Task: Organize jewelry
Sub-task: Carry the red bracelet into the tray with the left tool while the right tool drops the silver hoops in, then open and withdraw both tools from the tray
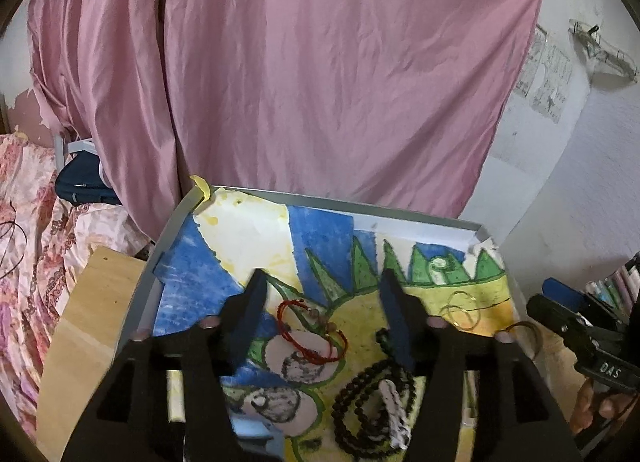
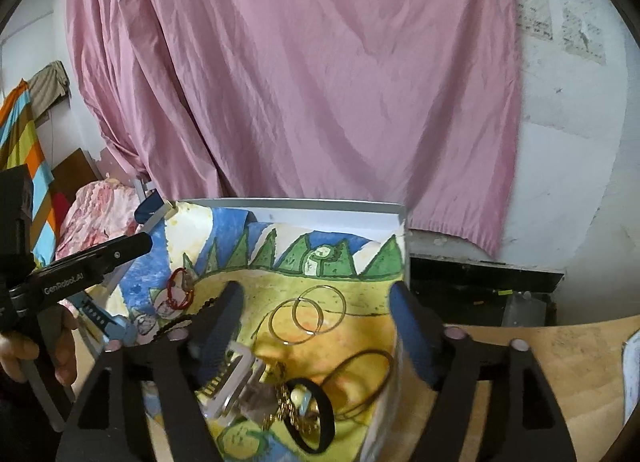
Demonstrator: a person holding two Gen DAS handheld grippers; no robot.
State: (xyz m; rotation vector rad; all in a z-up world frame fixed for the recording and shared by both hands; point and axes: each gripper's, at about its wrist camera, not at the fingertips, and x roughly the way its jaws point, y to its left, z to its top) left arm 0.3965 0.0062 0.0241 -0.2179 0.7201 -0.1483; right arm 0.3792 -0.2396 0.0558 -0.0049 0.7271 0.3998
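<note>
Left gripper (image 1: 320,298) fingers spread wide, empty, hanging over the red cord bracelets (image 1: 310,328), with the dark bead necklace (image 1: 368,402) just right of them on the painted paper lining the grey tray (image 1: 140,290). Right gripper (image 2: 316,306) likewise spread, empty, above two thin gold hoops (image 2: 306,314); black hair tie (image 2: 316,418), gold chain and clear clip crowd the near edge. Far tray half bare; pink curtain (image 1: 320,82) close behind the rim.

Soft, even daylight, faint shadows, strong fisheye bending at dark rims, slight blur up close.
</note>
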